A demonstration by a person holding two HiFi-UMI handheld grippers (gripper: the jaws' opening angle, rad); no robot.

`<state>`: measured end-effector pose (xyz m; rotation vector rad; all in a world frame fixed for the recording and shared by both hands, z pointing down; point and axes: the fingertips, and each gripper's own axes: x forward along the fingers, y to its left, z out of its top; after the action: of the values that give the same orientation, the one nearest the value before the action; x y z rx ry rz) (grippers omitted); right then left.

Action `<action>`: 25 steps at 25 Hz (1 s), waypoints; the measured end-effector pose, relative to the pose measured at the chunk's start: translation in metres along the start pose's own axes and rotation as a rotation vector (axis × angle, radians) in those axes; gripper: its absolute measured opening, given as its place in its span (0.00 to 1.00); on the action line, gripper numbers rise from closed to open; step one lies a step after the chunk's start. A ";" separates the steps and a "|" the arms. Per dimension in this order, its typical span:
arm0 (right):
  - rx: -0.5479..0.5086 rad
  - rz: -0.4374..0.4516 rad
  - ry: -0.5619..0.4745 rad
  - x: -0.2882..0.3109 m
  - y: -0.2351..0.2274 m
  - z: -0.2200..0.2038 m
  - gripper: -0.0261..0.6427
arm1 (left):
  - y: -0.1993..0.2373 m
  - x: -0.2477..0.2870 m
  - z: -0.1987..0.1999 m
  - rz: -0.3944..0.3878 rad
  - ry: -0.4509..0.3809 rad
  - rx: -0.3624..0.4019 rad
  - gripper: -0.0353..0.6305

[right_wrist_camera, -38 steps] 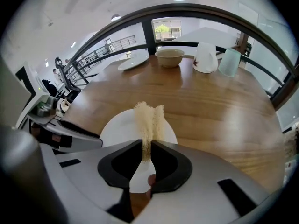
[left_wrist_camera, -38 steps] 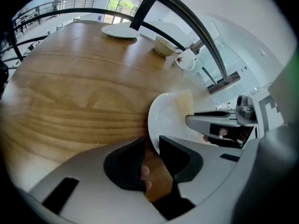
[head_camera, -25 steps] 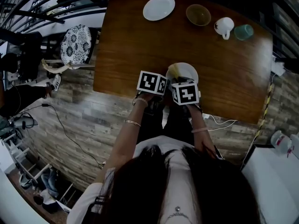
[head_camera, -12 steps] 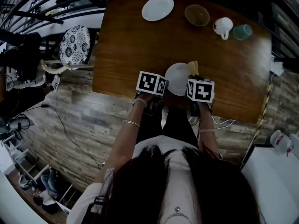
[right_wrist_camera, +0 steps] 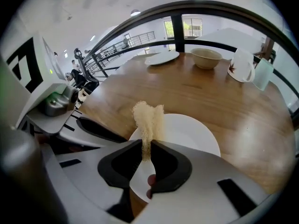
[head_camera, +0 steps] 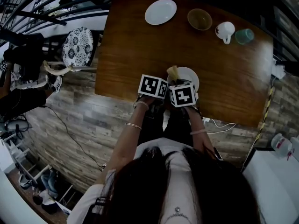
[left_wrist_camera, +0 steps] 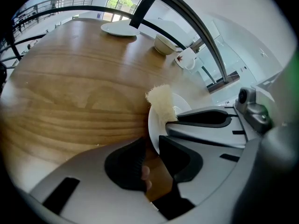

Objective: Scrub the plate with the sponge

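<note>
A white plate (head_camera: pixel 188 75) lies near the front edge of the wooden table (head_camera: pixel 135 45). My left gripper (left_wrist_camera: pixel 150 146) is shut on the plate's near left rim (left_wrist_camera: pixel 153 125). A pale yellow sponge (right_wrist_camera: pixel 147 117) stands up between the pads of my right gripper (right_wrist_camera: pixel 145 146), which is shut on it. Its jaws have just closed a little further on the sponge. The sponge presses on the plate's left part (right_wrist_camera: pixel 187 132), close beside the left gripper's fingers (right_wrist_camera: pixel 96 127). In the head view the two marker cubes sit side by side over the plate's near edge.
At the table's far side stand a second white plate (head_camera: pixel 160 11), a bowl (head_camera: pixel 199 18), a white mug (head_camera: pixel 224 31) and a teal cup (head_camera: pixel 244 35). A stool with a patterned seat (head_camera: pixel 77 41) stands left of the table. Cables lie on the plank floor.
Half a second ago the right gripper with the sponge was out at the plate's right side; now it is back at the left side, next to the left gripper. The left gripper stayed put.
</note>
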<state>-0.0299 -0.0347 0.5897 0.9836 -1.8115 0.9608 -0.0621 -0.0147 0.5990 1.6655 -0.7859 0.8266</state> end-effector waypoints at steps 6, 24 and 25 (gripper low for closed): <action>0.079 -0.030 -0.008 -0.009 -0.029 -0.006 0.15 | -0.001 0.001 0.000 0.003 0.003 0.002 0.20; 0.240 -0.172 -0.033 -0.049 -0.100 -0.035 0.15 | 0.000 0.001 -0.002 0.036 -0.008 0.009 0.20; 0.244 -0.174 -0.034 -0.051 -0.100 -0.037 0.15 | 0.000 0.002 -0.002 0.039 -0.009 0.011 0.20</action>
<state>0.0880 -0.0298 0.5788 1.2927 -1.6305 1.0776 -0.0612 -0.0128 0.6006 1.6692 -0.8235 0.8518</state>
